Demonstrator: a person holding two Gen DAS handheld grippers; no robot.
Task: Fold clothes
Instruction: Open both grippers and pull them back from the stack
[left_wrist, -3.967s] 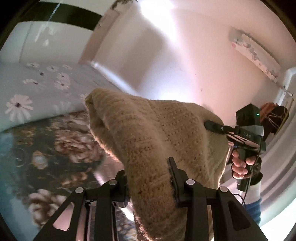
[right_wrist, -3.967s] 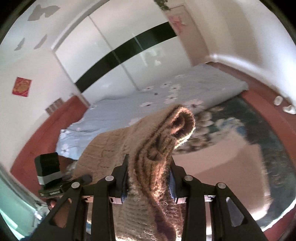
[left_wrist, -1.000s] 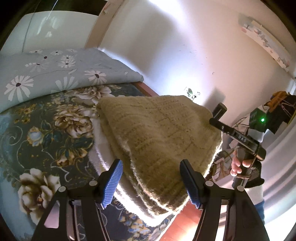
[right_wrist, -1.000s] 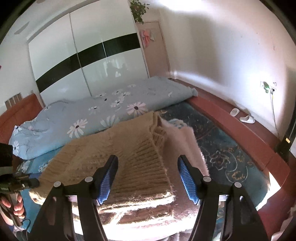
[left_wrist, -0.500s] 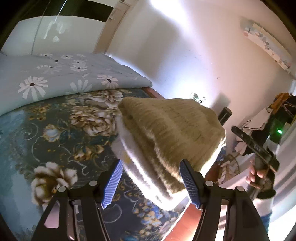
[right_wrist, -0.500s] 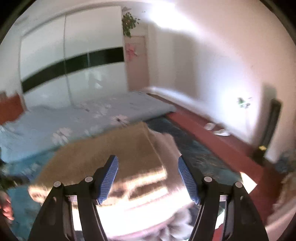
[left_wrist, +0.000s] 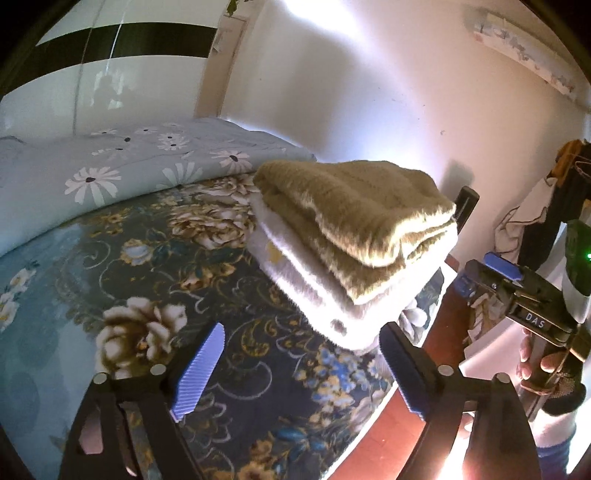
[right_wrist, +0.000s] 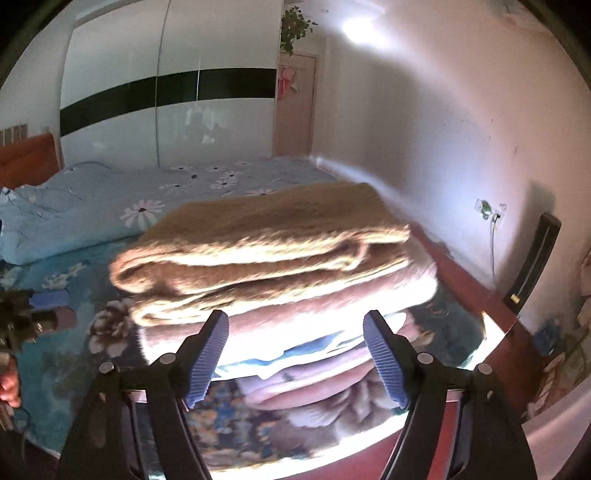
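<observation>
A folded tan knit sweater (left_wrist: 354, 206) lies on top of a folded white fluffy garment (left_wrist: 317, 291) at the corner of the bed. The stack also shows in the right wrist view, sweater (right_wrist: 266, 236) on top. My left gripper (left_wrist: 301, 363) is open and empty, a little short of the stack. My right gripper (right_wrist: 295, 350) is open and empty, just in front of the stack's near side. The right gripper also shows in the left wrist view (left_wrist: 517, 295), held by a hand at the far right.
The bed has a dark floral cover (left_wrist: 147, 288) and a pale blue daisy quilt (left_wrist: 110, 173) behind. The bed's red-brown wooden edge (right_wrist: 461, 284) runs along the wall. A wardrobe (right_wrist: 166, 110) and a door (right_wrist: 295, 103) stand at the back. Clothes hang at the right (left_wrist: 554, 192).
Four seconds ago both grippers held the tan sweater up. They have since let it go on the stack, opened, and drawn back from it.
</observation>
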